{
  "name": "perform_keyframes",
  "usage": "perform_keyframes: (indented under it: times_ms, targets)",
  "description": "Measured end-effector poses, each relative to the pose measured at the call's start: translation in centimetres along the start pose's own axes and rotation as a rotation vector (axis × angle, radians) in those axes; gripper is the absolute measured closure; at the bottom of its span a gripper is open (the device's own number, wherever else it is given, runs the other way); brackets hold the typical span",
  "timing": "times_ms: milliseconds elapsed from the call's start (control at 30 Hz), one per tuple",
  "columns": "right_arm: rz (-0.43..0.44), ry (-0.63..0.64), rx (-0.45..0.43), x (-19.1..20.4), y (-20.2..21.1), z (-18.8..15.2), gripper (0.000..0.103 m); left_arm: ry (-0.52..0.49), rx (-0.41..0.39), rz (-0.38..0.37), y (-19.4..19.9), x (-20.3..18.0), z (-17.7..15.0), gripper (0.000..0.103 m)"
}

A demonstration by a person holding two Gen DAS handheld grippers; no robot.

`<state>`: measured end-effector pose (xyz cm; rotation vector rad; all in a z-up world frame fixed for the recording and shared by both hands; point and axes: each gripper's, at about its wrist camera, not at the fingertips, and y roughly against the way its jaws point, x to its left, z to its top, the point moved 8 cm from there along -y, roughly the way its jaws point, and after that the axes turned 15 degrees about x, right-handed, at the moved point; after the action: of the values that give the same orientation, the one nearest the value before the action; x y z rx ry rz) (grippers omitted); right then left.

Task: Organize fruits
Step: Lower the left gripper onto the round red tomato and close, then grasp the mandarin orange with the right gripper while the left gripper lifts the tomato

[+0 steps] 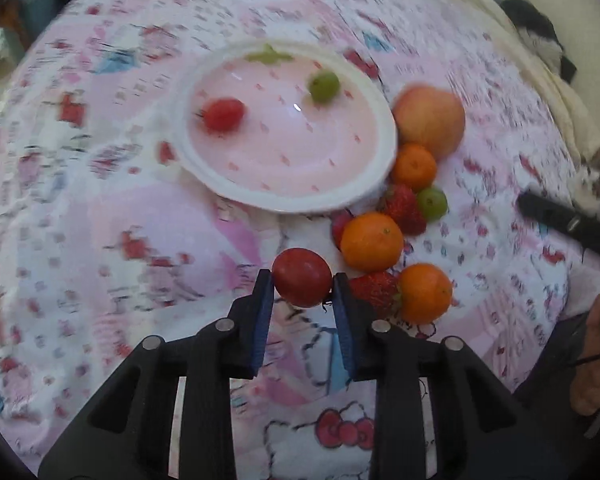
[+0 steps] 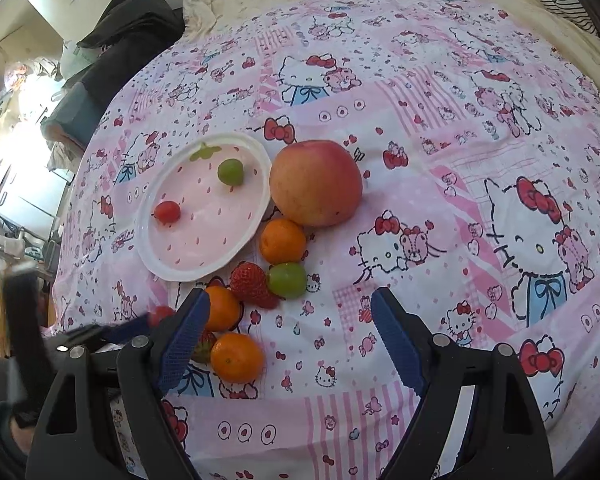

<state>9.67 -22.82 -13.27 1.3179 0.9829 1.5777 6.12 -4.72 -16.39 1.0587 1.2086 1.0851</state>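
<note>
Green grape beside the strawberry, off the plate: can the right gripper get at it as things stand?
Probably yes. The right gripper is open and empty, with the green grape just ahead. The strawberry touches it, so that side is tight.

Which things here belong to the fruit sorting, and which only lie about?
Job: left gripper holding a red tomato; pink plate; apple; oranges; strawberries; green grape.
Lying about: striped cloth; dark clothing.

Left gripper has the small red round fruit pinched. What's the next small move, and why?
Probably carry it over the pink strawberry-print plate and release there. The left gripper is shut on the small red round fruit, and the plate already holds a small red fruit and a green grape with bare space between.
</note>
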Motion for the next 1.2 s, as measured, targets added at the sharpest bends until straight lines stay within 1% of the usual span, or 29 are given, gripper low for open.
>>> perform_keyframes:
  times_ms: [33, 67, 200, 233, 267, 400, 467, 567, 600, 667, 733, 800, 900, 1067, 1200]
  targets:
    - [0.004, -0.001, 0.018, 0.1, -0.4, -0.2, 0.018, 0.016, -0.021, 0.039, 0.9, 0.6, 0.0, 0.077]
    - [0.006, 0.001, 0.028, 0.2, -0.6, -0.3, 0.018, 0.019, -0.036, 0.057, 1.6, 1.0, 0.0, 0.077]
    - [-0.004, 0.065, 0.084, 1.7, -2.1, -1.0, 0.018, 0.063, -0.081, 0.059, 3.6, 2.4, 0.1, 0.077]
    - [-0.012, 0.102, 0.115, 2.4, -2.9, -1.4, 0.018, 0.080, -0.088, 0.054, 3.9, 2.8, 0.1, 0.077]
    - [-0.030, 0.153, 0.152, 3.2, -3.7, -1.9, 0.018, 0.095, -0.090, 0.054, 4.1, 3.2, 0.1, 0.077]
    - [-0.113, 0.341, 0.240, 5.7, -5.9, -4.1, 0.018, 0.145, -0.096, 0.051, 4.7, 4.6, 0.3, 0.077]
    - [-0.150, 0.411, 0.262, 6.5, -6.7, -5.0, 0.018, 0.154, -0.103, 0.049, 5.0, 4.8, 0.5, 0.077]
    - [-0.208, 0.460, 0.276, 6.8, -7.8, -5.6, 0.019, 0.160, -0.115, 0.045, 5.4, 4.9, 0.8, 0.077]
    - [-0.222, 0.469, 0.278, 6.8, -8.1, -5.7, 0.026, 0.159, -0.120, 0.049, 5.5, 4.9, 0.9, 0.077]
    - [-0.239, 0.483, 0.291, 6.8, -8.6, -5.8, 0.033, 0.153, -0.128, 0.058, 5.7, 4.8, 1.0, 0.077]
    - [-0.241, 0.489, 0.304, 6.7, -9.0, -5.9, 0.038, 0.149, -0.132, 0.063, 5.7, 4.8, 1.1, 0.077]
    - [-0.243, 0.491, 0.314, 6.7, -9.4, -6.1, 0.049, 0.144, -0.133, 0.064, 5.7, 4.7, 1.2, 0.077]
    - [-0.256, 0.489, 0.310, 6.4, -9.5, -6.0, 0.057, 0.141, -0.131, 0.063, 5.6, 4.7, 1.2, 0.077]
    - [-0.210, 0.476, 0.321, 6.1, -8.6, -6.7, 0.059, 0.147, -0.131, 0.067, 5.3, 4.9, 1.3, 0.077]
    - [-0.181, 0.438, 0.259, 5.5, -6.0, -6.1, 0.059, 0.154, -0.128, 0.080, 4.7, 5.3, 1.1, 0.077]
